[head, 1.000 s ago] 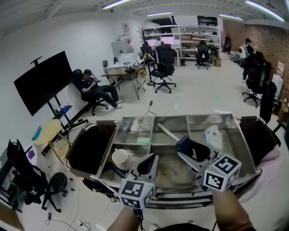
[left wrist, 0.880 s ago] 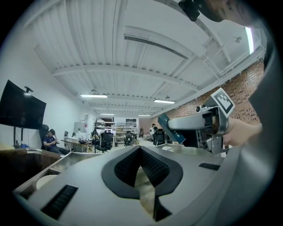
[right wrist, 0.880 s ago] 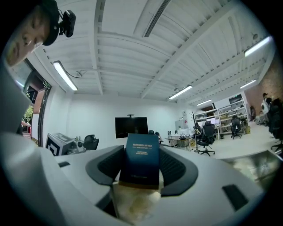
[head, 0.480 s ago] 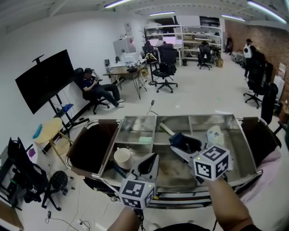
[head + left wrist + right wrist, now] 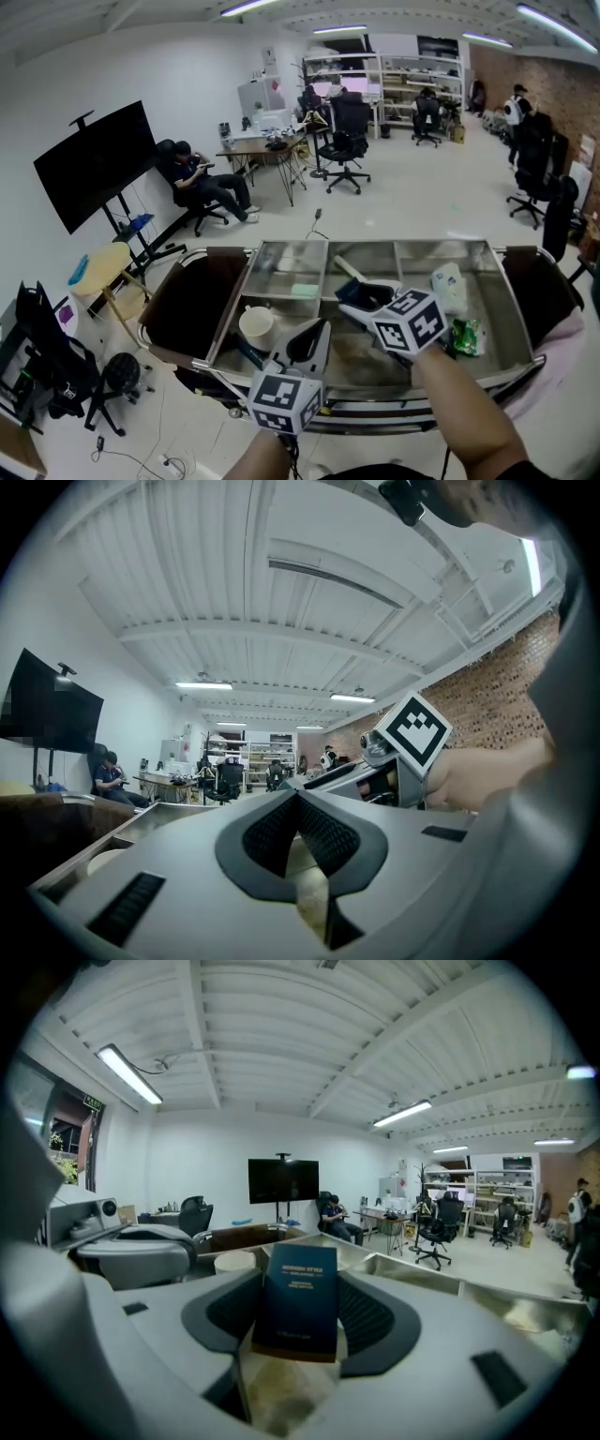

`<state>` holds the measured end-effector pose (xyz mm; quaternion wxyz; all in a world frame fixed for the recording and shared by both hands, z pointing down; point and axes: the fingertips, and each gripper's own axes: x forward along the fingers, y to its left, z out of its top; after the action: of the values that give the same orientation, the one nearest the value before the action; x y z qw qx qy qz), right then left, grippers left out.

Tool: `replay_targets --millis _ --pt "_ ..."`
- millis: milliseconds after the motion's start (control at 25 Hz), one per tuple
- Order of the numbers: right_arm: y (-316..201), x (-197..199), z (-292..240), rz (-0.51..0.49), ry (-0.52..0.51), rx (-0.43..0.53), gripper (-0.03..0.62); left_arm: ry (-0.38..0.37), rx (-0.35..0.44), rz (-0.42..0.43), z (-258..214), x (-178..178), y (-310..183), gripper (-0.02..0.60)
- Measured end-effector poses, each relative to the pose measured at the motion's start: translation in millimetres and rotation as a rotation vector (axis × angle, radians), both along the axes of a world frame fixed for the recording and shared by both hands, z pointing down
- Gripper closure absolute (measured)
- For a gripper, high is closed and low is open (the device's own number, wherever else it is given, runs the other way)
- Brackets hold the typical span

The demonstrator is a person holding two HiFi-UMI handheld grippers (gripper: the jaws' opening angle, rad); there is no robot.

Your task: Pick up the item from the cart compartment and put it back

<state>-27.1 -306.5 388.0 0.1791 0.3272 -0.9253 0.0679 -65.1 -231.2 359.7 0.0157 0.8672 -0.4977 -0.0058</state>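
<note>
Tongs first: our right gripper has its jaws set wide and closed on a dark blue box. One pad presses each side, and the box stands upright with its printed face turned back toward that gripper's camera (the print is too small for us to read). We hold the box over the middle compartment of the steel cart, just near of the divider that cuts off the far row. How high it sits above the stained floor we cannot tell. Our left gripper lies low at the near edge of the cart, left of the right one and apart from it. Its jaws are drawn together until the pad tips meet, and nothing is between them. Left of it, in the near left compartment, stands a pale cup. A light stick lies slanted in the far middle compartment, beyond the box. In the right compartment we see a white bottle toward the far side and a green packet nearer us, both well clear of either gripper.
</note>
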Motion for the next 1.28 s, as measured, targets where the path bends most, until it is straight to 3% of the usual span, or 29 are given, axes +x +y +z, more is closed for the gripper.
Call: replay_targets --millis 720,880,1280 --pt "-4.0 -12.7 39.6 -0.062 0.163 -0.044 0.316 0.004 0.003 -0.011 0.8 -5.7 -1.1 0.581" --pt "-1.9 -13.1 50.3 -0.079 0.212 -0.070 0.261 0.005 0.001 -0.010 0.6 -5.9 -2.5 0.581" --pt "-0.5 -13.0 46.2 -0.078 0.191 -0.065 0.261 0.004 -0.003 -0.012 3.1 -4.5 -2.8 0.581"
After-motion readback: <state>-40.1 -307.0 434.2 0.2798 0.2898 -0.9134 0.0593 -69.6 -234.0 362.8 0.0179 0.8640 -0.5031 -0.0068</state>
